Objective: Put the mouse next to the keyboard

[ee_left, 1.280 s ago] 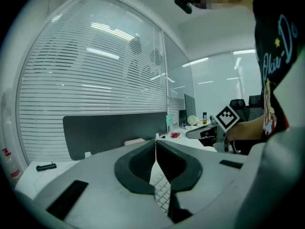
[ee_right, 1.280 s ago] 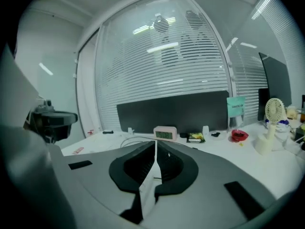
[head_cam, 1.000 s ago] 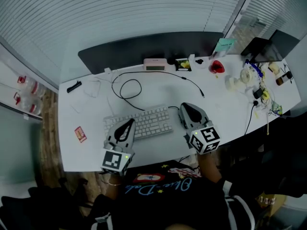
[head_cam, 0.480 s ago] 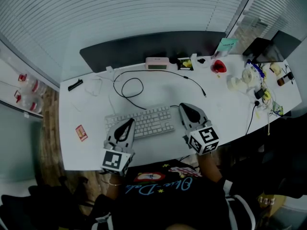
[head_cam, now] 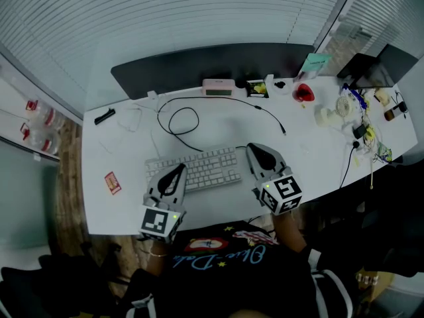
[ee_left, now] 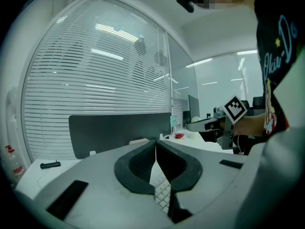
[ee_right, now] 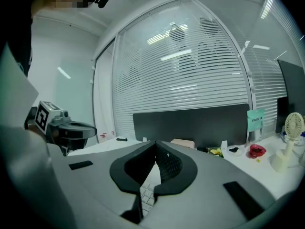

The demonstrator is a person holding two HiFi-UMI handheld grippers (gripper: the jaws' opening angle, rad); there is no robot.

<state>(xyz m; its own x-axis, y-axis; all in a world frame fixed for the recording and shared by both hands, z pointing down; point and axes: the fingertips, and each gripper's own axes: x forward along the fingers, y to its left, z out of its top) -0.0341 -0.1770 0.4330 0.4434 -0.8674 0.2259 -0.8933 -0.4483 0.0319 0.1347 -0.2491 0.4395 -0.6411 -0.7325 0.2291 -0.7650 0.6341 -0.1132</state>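
Left gripper (head_cam: 178,170) hovers at the keyboard's (head_cam: 209,166) eight o'clock, right gripper (head_cam: 254,150) at its three. Both sets of fingers are closed tight, holding nothing.

The white keyboard (head_cam: 202,167) lies flat, slightly askew, keys up.

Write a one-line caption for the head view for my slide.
Both shut, the left hand-held gripper and right hand-held gripper flank the keyboard on a white desk.

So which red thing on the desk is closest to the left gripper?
The small flat red card near the white desk's left edge; the round red dish sits far back right.
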